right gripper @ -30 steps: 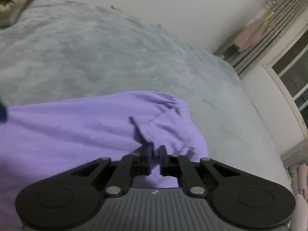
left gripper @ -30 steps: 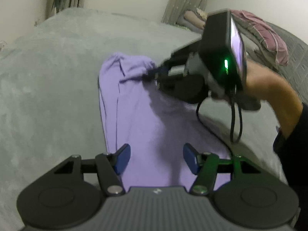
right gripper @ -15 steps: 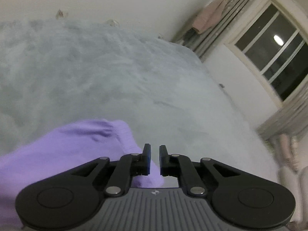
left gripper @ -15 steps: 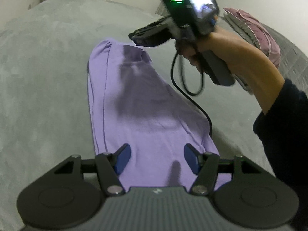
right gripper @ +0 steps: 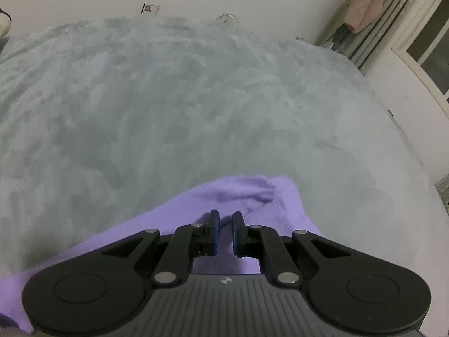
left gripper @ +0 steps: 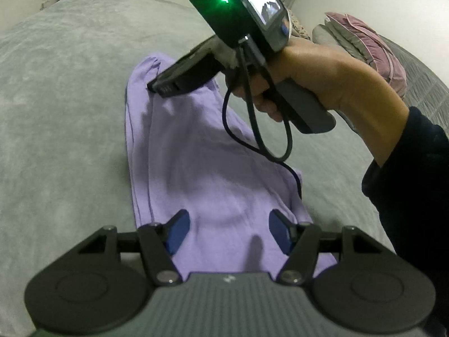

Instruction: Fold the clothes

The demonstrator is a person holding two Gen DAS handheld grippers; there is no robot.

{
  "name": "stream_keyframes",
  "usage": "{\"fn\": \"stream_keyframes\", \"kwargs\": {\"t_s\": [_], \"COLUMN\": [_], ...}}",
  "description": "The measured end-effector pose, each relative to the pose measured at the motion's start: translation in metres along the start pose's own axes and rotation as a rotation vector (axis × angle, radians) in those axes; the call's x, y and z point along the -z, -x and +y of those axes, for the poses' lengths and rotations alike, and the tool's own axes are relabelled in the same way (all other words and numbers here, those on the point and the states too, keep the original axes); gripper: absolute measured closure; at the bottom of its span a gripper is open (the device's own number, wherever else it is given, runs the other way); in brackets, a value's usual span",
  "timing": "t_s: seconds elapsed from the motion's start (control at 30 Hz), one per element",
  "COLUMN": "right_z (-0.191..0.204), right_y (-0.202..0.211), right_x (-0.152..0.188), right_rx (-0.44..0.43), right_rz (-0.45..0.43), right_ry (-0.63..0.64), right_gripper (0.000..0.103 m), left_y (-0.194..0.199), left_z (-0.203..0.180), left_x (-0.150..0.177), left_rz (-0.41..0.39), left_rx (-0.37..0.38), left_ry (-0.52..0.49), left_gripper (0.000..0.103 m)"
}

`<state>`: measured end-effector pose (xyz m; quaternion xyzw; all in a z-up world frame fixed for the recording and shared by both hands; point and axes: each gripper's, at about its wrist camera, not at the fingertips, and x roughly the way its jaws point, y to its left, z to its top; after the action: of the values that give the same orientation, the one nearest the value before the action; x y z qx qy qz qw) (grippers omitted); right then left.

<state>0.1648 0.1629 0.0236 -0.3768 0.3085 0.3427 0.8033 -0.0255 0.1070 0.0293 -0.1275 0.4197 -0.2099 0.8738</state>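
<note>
A purple garment lies stretched out flat on the grey bed, running away from me. My left gripper hovers over its near end, pads wide apart, open, nothing between them. A person's hand holds my right gripper in the air above the garment's far end. In the right wrist view the right gripper is shut to a narrow slit with nothing in it, and the garment's rounded end lies just under the tips.
Grey blanket spreads wide beyond the garment. Pillows and a pink cloth lie at the far right. A black cable hangs from the right gripper over the garment. Curtains and a wall stand behind the bed.
The right gripper, pinching a fold at the garment's far end a second ago, has let it go and risen off the cloth. The garment now lies flatter. The left gripper has stayed put.
</note>
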Motion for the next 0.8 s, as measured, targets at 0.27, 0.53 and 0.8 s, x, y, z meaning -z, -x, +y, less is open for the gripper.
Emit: {"fn": "stream_keyframes", "kwargs": {"t_s": [0.27, 0.53, 0.8], "right_z": [-0.005, -0.030, -0.029], "right_y": [0.015, 0.094, 0.204], "right_x": [0.014, 0.024, 0.045], "right_rx": [0.052, -0.057, -0.141], "right_rz": [0.072, 0.087, 0.000], "right_ry": [0.065, 0.023, -0.028], "right_gripper": [0.095, 0.075, 0.074], "left_y": [-0.003, 0.005, 0.012], "left_z": [-0.002, 0.002, 0.003], "left_x": [-0.002, -0.004, -0.012], "left_rz": [0.008, -0.010, -0.048], "left_rx": [0.005, 0.024, -0.005], "left_ry": [-0.011, 0.010, 0.013], "left_gripper": [0.039, 0.039, 0.039]}}
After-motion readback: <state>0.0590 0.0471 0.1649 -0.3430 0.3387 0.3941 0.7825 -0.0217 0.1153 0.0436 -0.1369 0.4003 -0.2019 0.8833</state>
